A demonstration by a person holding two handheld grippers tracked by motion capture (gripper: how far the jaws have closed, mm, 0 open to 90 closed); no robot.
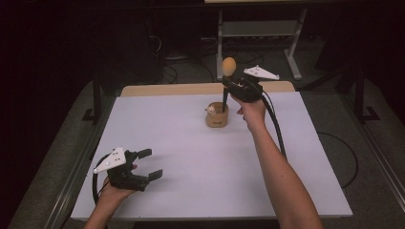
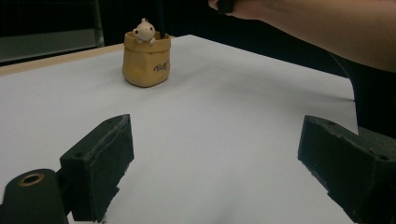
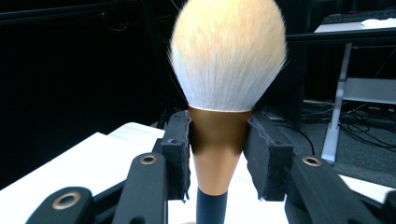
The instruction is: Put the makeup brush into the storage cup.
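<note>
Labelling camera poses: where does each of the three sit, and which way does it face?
High view: above the person's side, facing forward and down on the table; both forearms, left gripper, right gripper.
Left gripper view: low over the table, facing the holder; own open jaws.
Right gripper view: rides the gripper, jaws clamping the brush.
Shared: the holder in the high and left gripper views.

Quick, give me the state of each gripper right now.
Left gripper: open, holding nothing, low over the white table.
Right gripper: shut on the makeup brush, fingers clamping its copper collar, held upright above the small holder.
</note>
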